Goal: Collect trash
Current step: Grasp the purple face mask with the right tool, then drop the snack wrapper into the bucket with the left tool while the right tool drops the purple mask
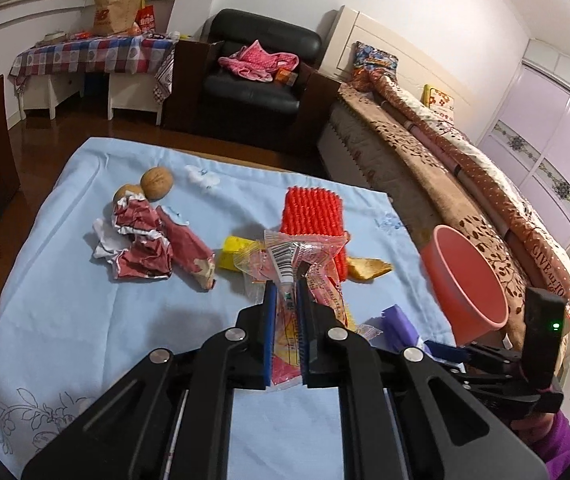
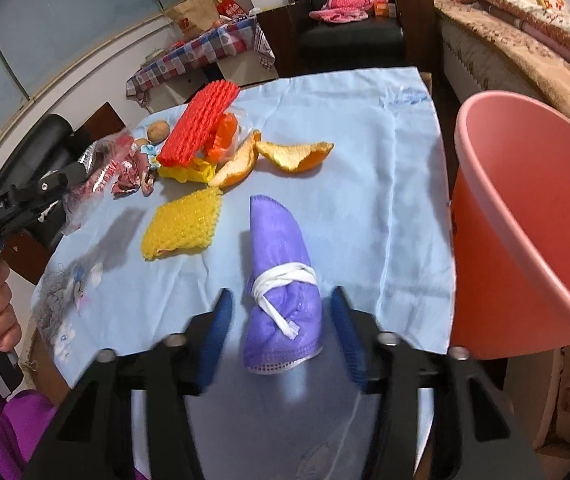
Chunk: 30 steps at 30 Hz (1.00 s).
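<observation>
My left gripper (image 1: 286,286) is shut on a clear red-printed plastic wrapper (image 1: 299,256) and holds it above the blue cloth (image 1: 65,320). My right gripper (image 2: 281,300) is open, its fingers on either side of a rolled purple face mask (image 2: 281,256) lying on the cloth (image 2: 365,160). A pink bin (image 2: 525,220) stands just right of the table; it also shows in the left wrist view (image 1: 465,280). Other trash lies on the cloth: crumpled red paper (image 1: 145,244), red foam net (image 1: 313,212), yellow foam net (image 2: 183,224), orange peels (image 2: 297,154).
Two walnuts (image 1: 157,184) lie at the cloth's far left. A yellow wrapper (image 1: 235,254) lies by the red net. A bed (image 1: 445,152) runs along the right, a black armchair (image 1: 257,76) and a checked-cloth table (image 1: 93,56) stand behind.
</observation>
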Tool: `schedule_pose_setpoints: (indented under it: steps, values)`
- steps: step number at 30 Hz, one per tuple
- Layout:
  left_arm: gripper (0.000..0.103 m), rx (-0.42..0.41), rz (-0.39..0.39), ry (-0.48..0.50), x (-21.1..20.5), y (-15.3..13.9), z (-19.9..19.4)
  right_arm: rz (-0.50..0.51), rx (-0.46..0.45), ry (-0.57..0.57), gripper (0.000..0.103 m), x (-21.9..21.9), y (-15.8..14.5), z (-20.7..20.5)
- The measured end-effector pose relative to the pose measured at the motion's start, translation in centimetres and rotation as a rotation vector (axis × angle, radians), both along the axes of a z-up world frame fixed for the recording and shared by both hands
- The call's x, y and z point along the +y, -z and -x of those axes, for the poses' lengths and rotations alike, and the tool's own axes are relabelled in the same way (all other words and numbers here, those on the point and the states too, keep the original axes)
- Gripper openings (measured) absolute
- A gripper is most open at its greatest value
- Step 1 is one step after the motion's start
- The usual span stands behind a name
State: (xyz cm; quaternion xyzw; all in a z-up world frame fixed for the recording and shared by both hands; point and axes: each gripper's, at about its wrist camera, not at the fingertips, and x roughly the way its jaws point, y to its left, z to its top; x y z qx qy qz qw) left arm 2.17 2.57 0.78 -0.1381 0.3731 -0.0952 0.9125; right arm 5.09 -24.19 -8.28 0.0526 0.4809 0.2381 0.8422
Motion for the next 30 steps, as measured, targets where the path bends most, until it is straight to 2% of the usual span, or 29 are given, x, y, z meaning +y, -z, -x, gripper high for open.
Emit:
schedule_pose_setpoints:
  steps: [6,13,30]
  values:
    - [0.009,-0.027,0.009,0.012,-0.5,-1.0,0.4,-0.028,-0.011,0.008,0.034,-0.7,-0.3,0.3]
    - [0.009,-0.048,0.032,0.061,-2.2,-1.8,-0.1,-0.067,-0.093,0.045,0.034,-2.3,-2.2,1.2]
    - [0.009,-0.090,0.025,0.257,-11.2,-3.0,-3.1,-0.097,-0.175,0.355,0.034,-11.9,-4.1,2.1]
